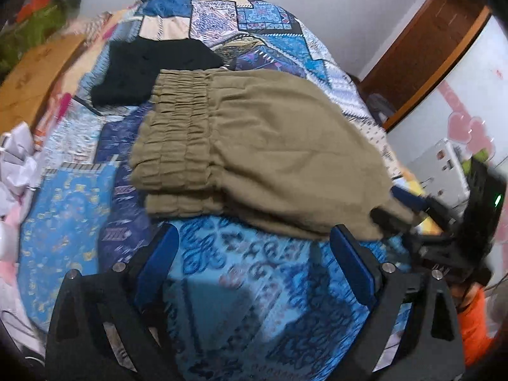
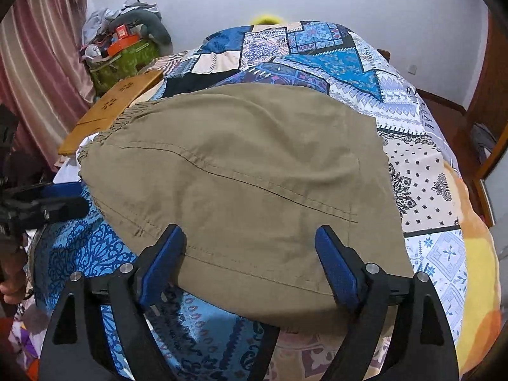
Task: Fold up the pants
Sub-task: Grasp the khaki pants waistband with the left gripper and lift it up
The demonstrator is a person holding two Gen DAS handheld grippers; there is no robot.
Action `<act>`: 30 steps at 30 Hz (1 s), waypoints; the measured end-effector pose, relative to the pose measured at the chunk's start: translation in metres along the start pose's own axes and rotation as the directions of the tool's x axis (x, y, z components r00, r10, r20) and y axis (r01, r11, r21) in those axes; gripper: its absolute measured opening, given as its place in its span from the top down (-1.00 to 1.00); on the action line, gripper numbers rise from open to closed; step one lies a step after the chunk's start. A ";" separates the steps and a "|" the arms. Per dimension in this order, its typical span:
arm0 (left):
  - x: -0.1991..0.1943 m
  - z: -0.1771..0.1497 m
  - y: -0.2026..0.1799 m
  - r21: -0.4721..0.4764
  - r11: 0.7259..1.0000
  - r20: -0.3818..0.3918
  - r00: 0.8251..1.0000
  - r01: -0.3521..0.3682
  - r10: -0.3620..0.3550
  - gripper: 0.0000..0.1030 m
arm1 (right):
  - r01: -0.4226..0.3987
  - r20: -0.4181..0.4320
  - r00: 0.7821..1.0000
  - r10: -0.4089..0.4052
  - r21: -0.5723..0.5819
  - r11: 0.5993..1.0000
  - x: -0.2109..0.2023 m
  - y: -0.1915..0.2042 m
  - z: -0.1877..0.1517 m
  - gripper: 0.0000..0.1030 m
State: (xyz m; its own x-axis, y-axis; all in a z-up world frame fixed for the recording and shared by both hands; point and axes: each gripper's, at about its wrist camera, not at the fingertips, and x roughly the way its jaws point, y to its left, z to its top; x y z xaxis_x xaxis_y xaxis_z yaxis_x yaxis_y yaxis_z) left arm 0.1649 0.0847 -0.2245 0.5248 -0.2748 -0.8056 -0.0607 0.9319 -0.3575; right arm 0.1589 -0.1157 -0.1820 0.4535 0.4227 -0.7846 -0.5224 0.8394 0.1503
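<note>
In the left wrist view, a wooden board (image 1: 35,73) lies along the far left edge of the bed, with crumpled white cloth (image 1: 16,158) below it. Next to the right, a folded black garment (image 1: 152,70) rests on the patchwork bedspread (image 1: 79,197), its near corner touching the elastic waistband of the khaki pants (image 1: 254,146). The pants lie folded on the bed, several layers stacked, waistband to the left and the fabric running right. The left hand-held gripper (image 1: 254,254) stands spread wide just short of the pants' near edge, its blue pads holding nothing, bedspread showing between them. At the far right, the right hand-held gripper (image 1: 400,209) reaches in to the pants' right corner; from here, whether it pinches the cloth cannot be told.

In the right wrist view, the left hand-held gripper (image 2: 63,203) enters from the left edge beside the waistband end. A green bag (image 2: 123,60) heaped with clutter stands by the pink curtain (image 2: 38,47), behind the wooden board (image 2: 111,108). The pants (image 2: 247,165) fill the middle, a stitched seam running diagonally across them. The right hand-held gripper (image 2: 250,247) is spread wide, its fingers straddling the near hem with the cloth lying between them, unpinched. The bedspread (image 2: 422,174) extends to the right.
</note>
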 end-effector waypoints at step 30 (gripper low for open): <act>-0.061 0.045 -0.017 0.000 0.885 0.329 0.836 -0.466 0.440 0.38 | 0.000 0.033 0.999 -0.006 0.208 0.978 -0.035 -0.053 -0.018 -0.51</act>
State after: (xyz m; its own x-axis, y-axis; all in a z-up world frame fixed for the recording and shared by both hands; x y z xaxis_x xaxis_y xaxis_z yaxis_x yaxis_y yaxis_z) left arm 0.1723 0.0962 -0.1483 0.6916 0.2579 -0.6747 -0.2978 0.9528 0.0590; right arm 0.1576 -0.1808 -0.1732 0.4803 0.4282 -0.7654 -0.3612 0.8919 0.2723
